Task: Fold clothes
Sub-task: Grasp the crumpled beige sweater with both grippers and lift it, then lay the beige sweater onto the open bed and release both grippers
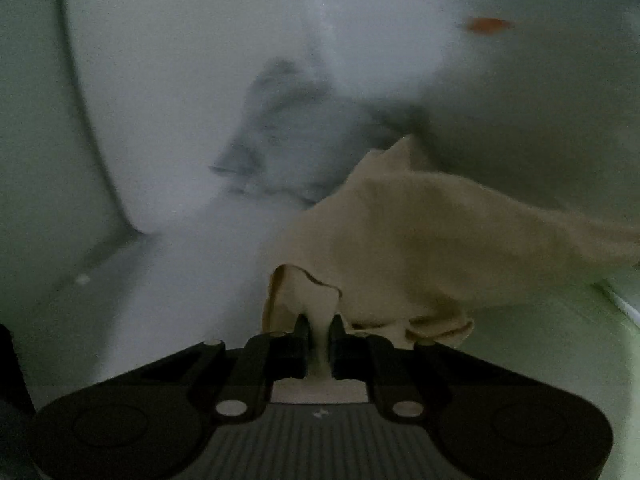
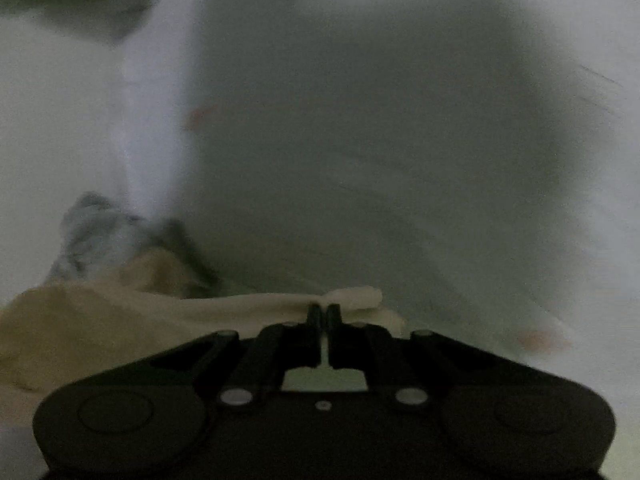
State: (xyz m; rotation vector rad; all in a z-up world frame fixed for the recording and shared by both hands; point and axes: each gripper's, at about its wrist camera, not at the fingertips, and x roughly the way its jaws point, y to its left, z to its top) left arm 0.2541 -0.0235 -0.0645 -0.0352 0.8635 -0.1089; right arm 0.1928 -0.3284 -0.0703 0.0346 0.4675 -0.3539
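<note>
Between the closing tips of the left tongs point(image 1: 320, 325), pinching a bunched edge of the tan, soft cloth garment point(image 1: 420, 232), pressed nearly together with a strip of pale fabric showing in the narrow gap. Over on the other side, clamping a second edge of the same garment point(image 2: 80, 320) in the right tongs point(image 2: 323, 312), pressed together on a thin cream hem running sideways across the tips. Spanning the cloth between the two grips, most of it sagging and rumpling towards the middle, apparently lifted off the pale whitish surface point(image 1: 168, 100), though too blurred for telling how far.

Lying beyond it, well apart from both tongs: a crumpled grey garment point(image 1: 280, 132), seen again at the left of the right wrist view point(image 2: 92, 232), not yet being handled. Showing farther off, a small orange mark point(image 1: 488, 24) of unclear nature.

Judging by this, working the spreading step of the fold: holding two edges and drawing the tan piece taut. Calling next for pulling the grips apart until the slack is gone, then lowering it flat onto the surface clear of the grey garment, keeping both pinches firm against the thin hem slipping out.
</note>
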